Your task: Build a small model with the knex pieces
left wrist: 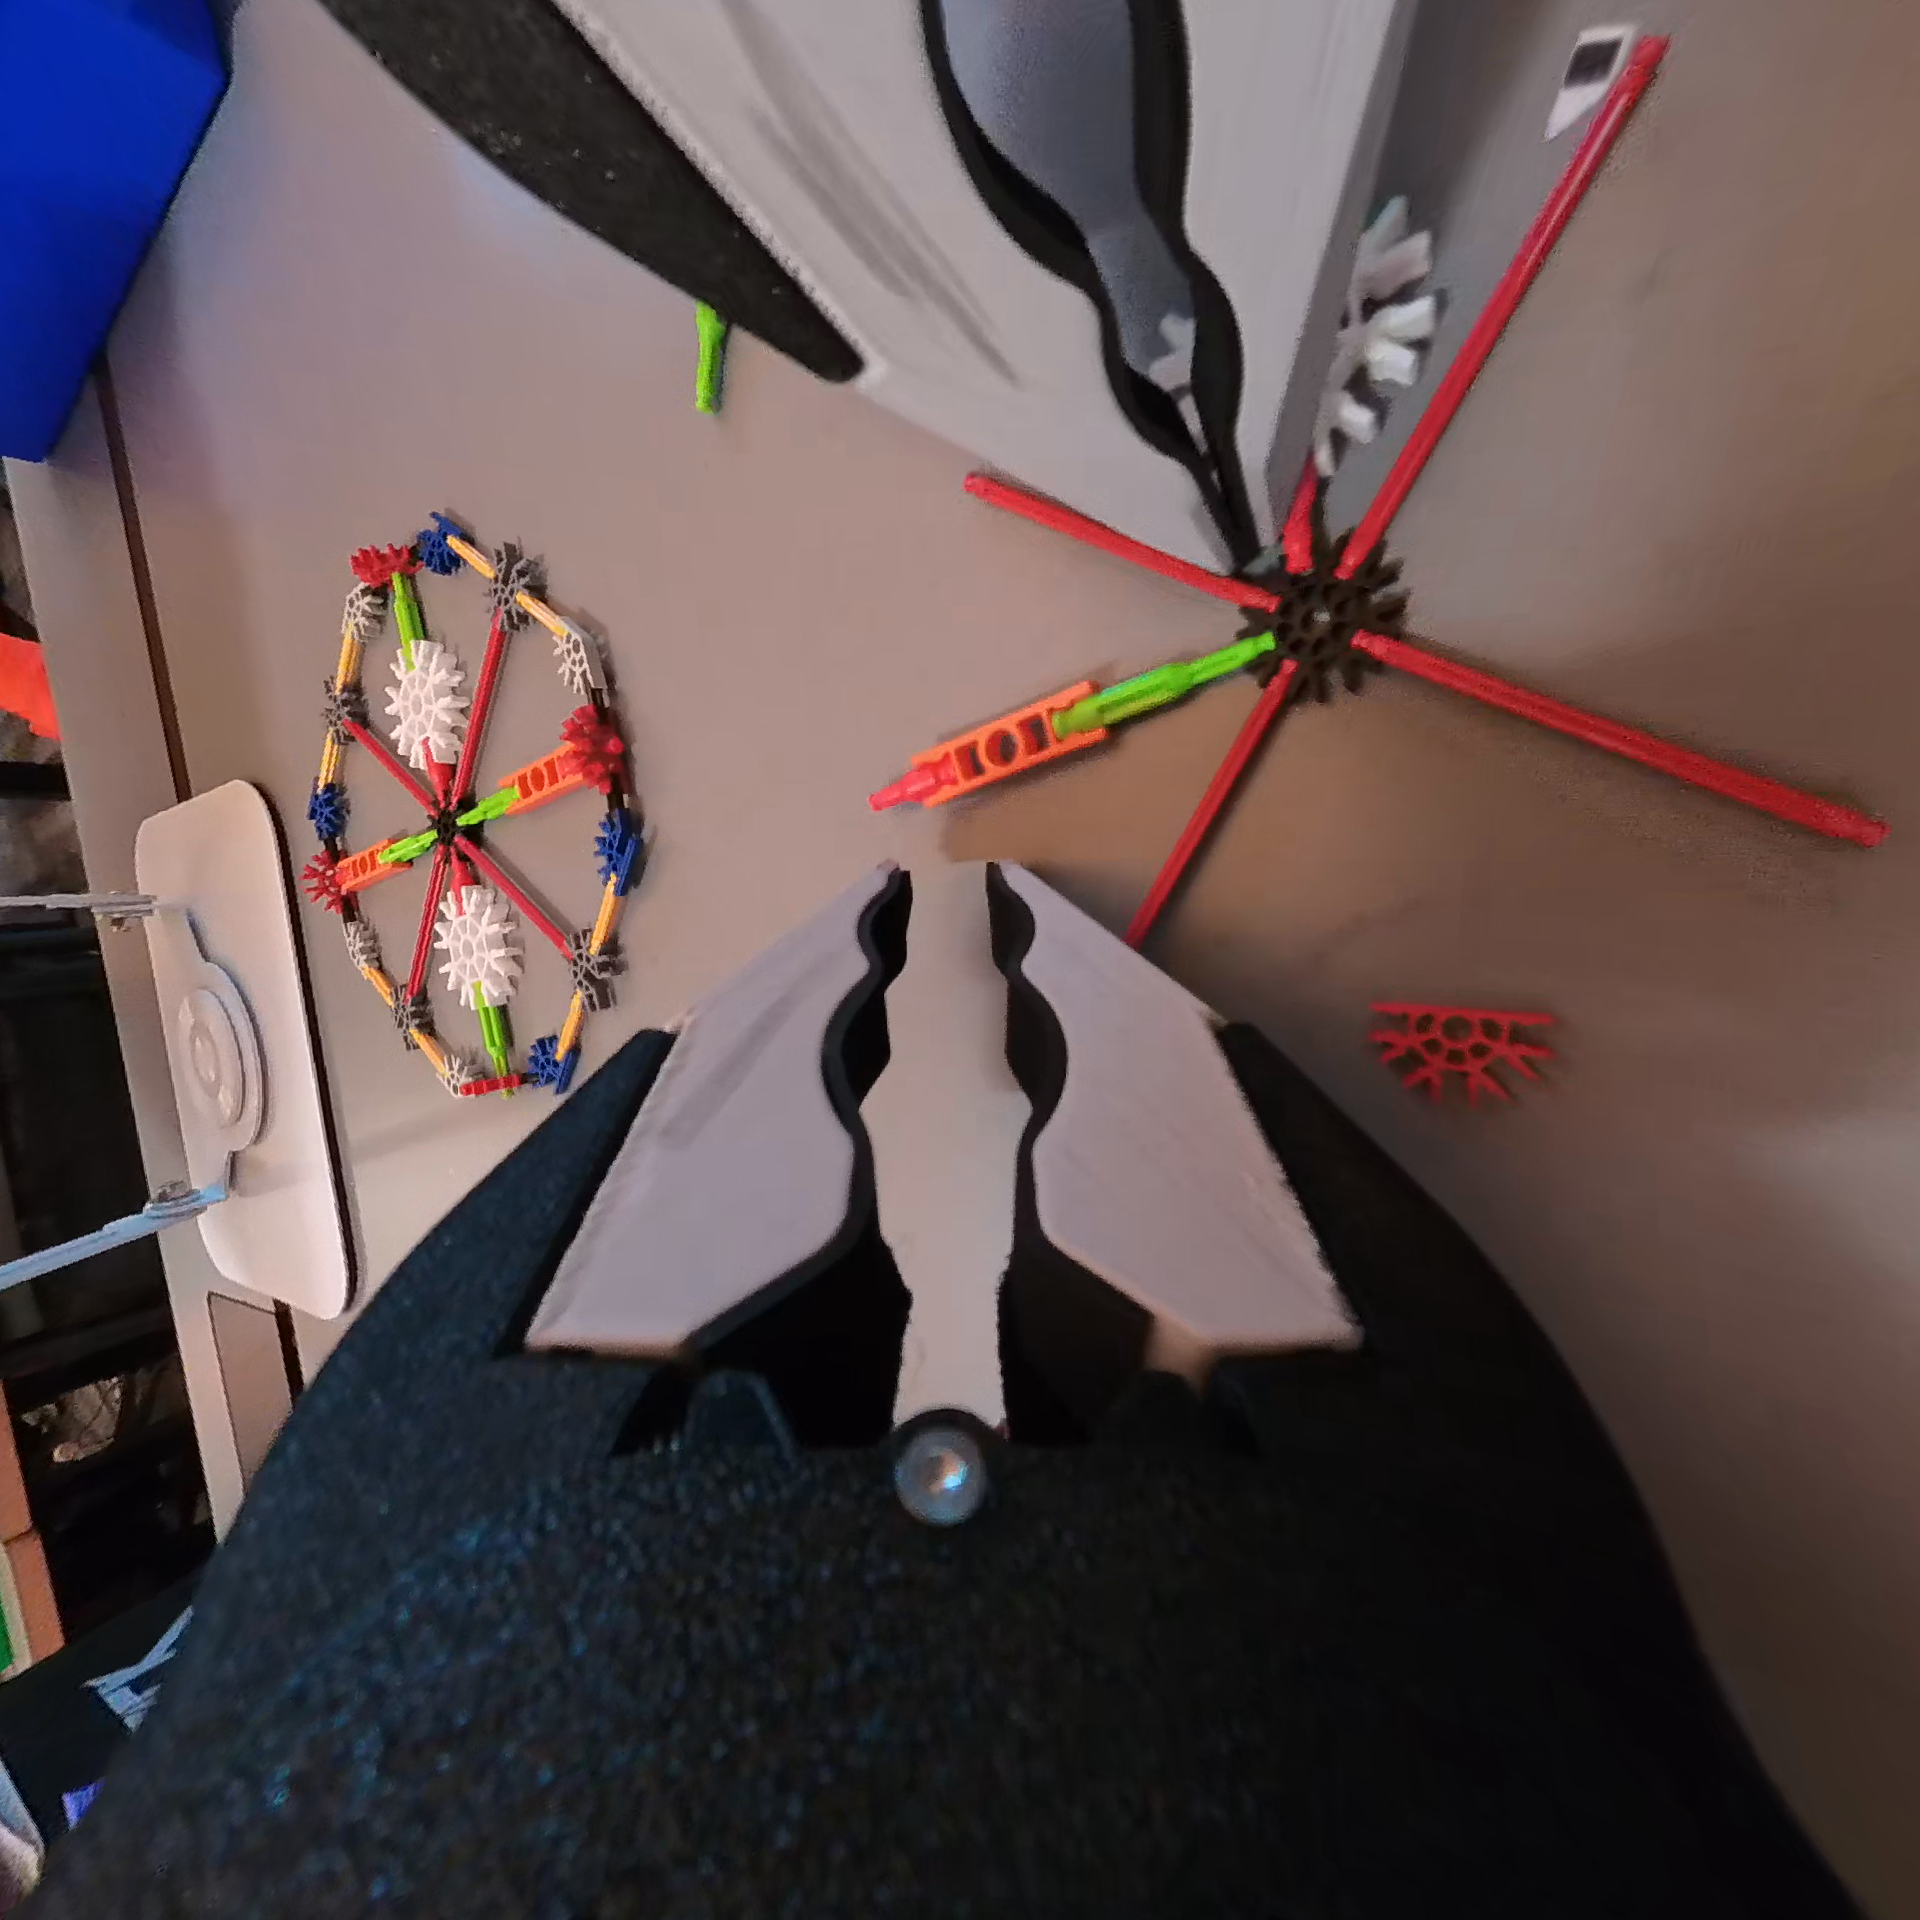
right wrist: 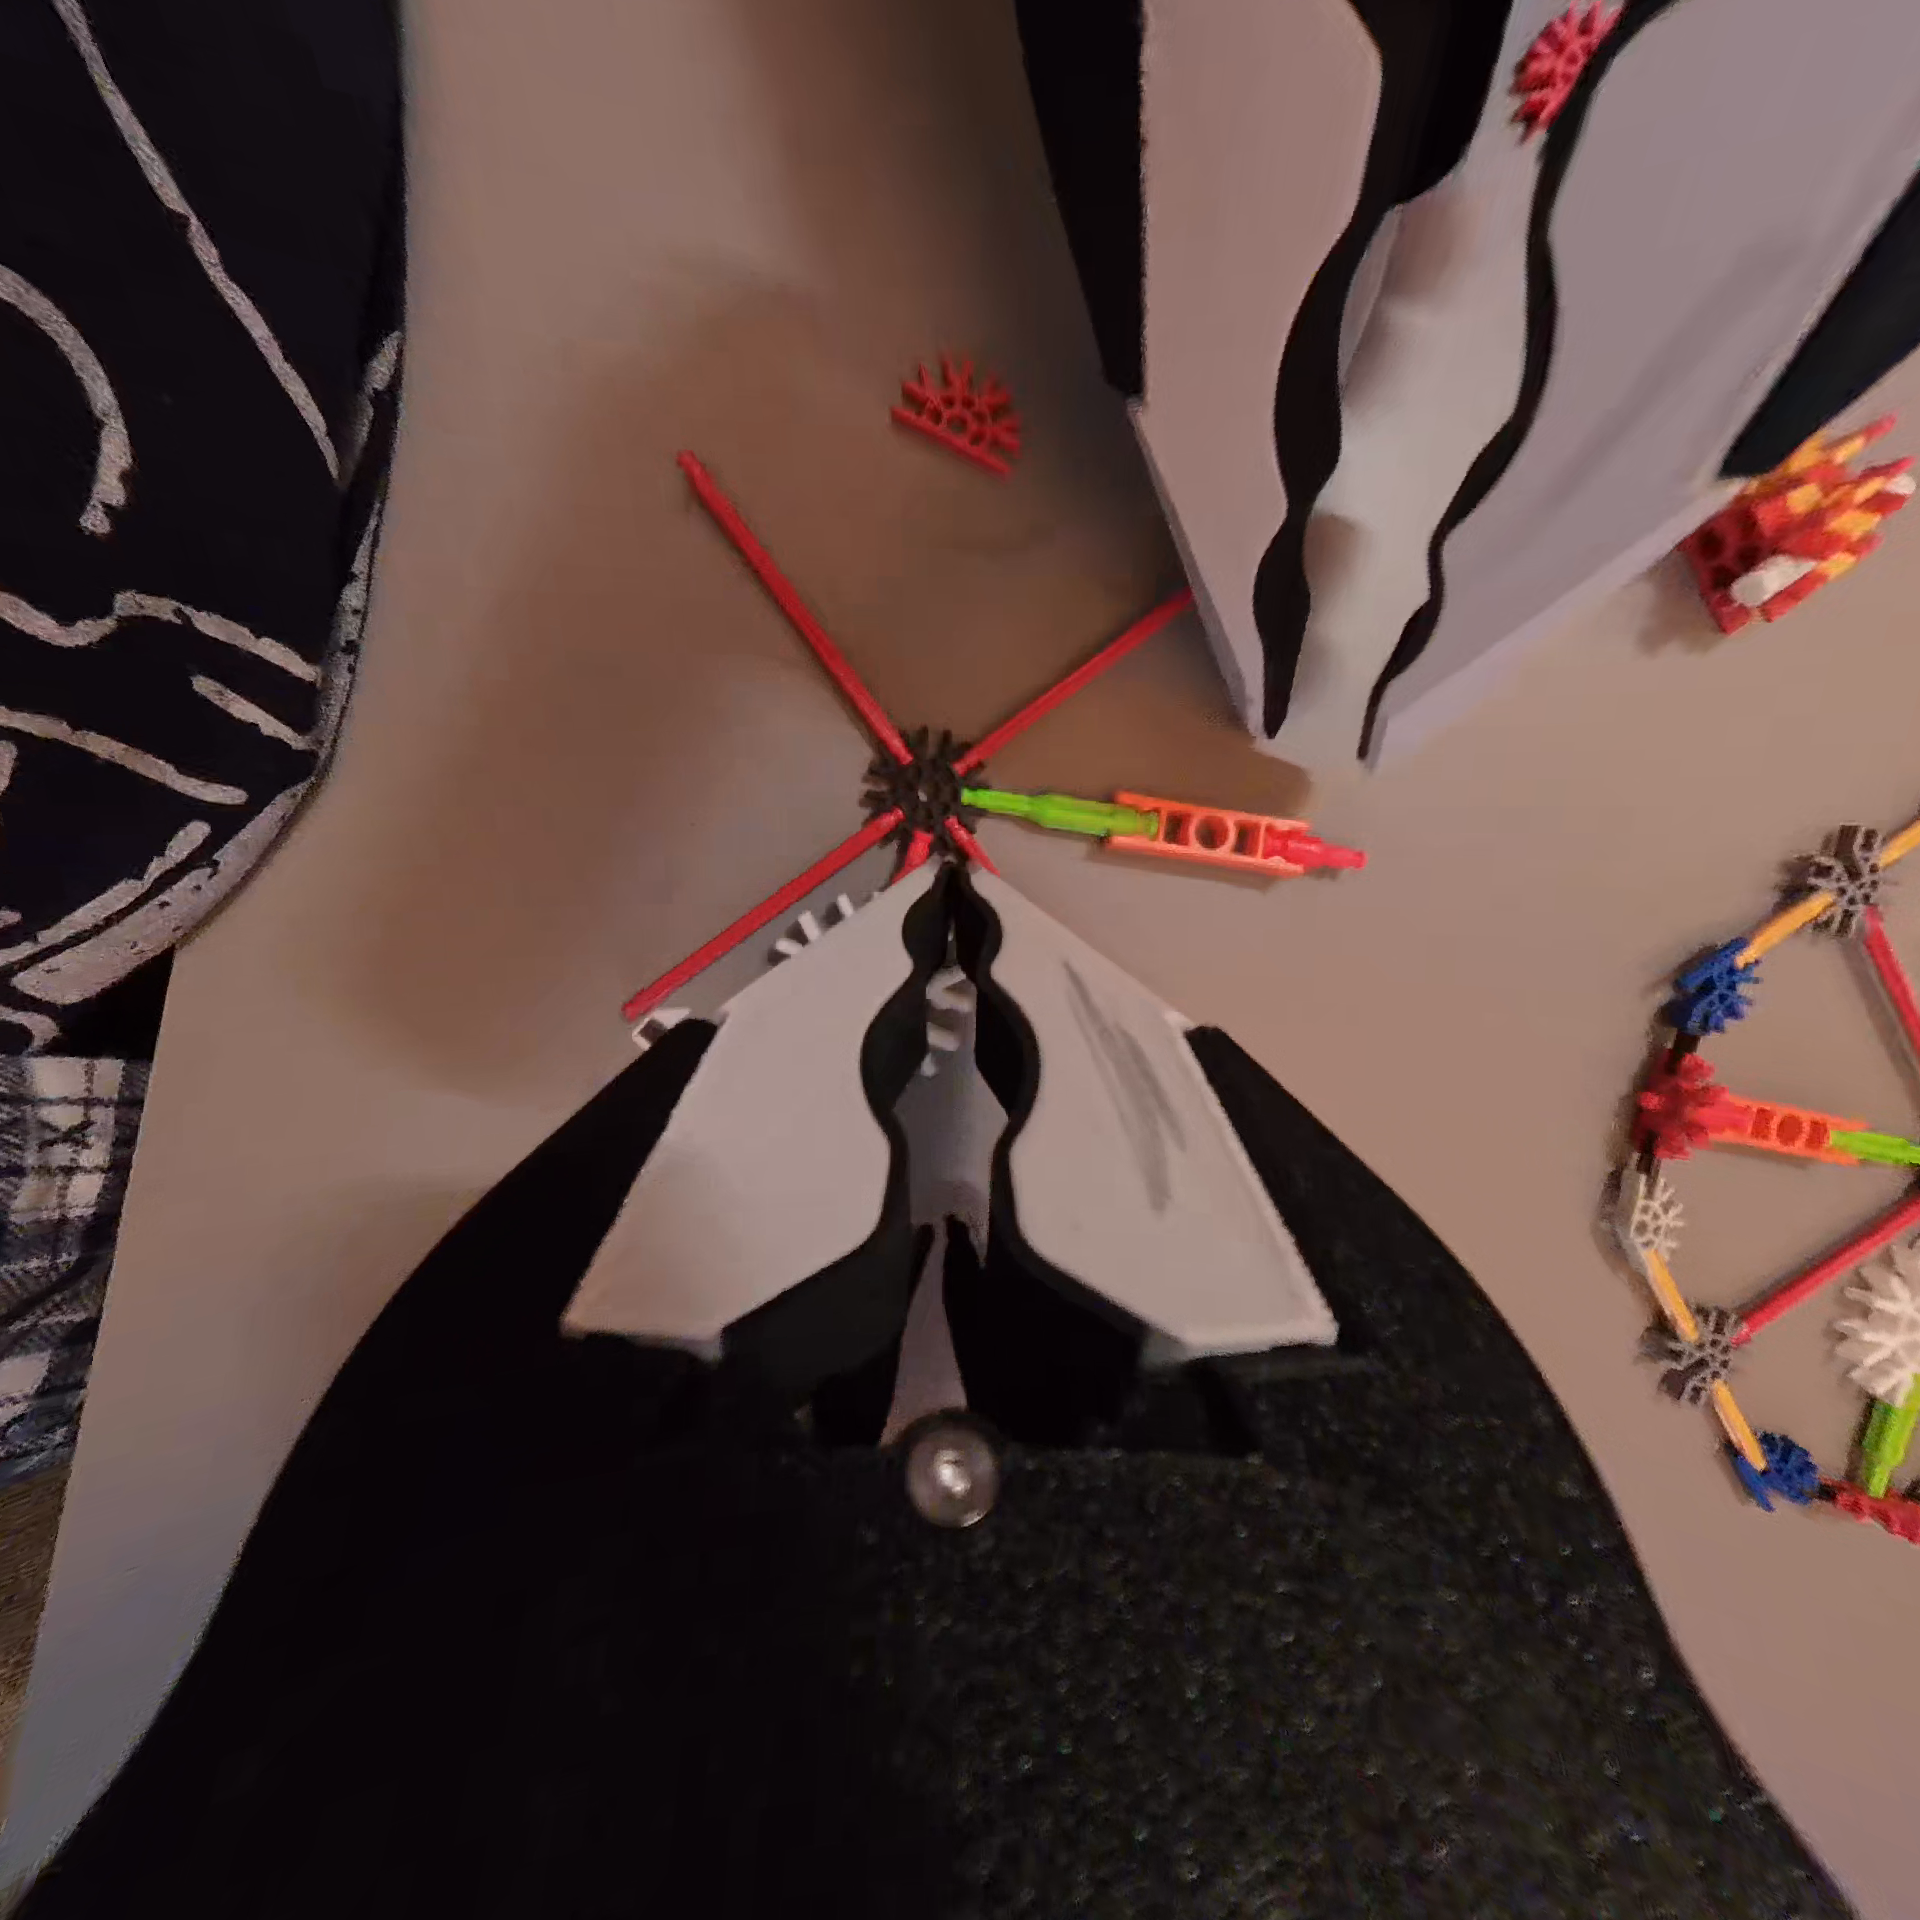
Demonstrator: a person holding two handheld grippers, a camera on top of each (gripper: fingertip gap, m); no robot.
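Hub [right wrist: 925, 787] with red rods, flat on tabletop [right wrist: 582, 312]: right gripper [right wrist: 948, 881] clenched on one rod beside it, steadying; left gripper [left wrist: 945, 883] released, empty, near hub's orange connector [left wrist: 1013, 750].

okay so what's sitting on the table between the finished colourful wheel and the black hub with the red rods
In the left wrist view, between the wheel and the black hub lie a green rod and an orange piece joined to the hub; otherwise bare table.

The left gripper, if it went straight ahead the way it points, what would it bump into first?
Probably the orange connector with its red tip, just beyond the left gripper; depth is hard to judge.
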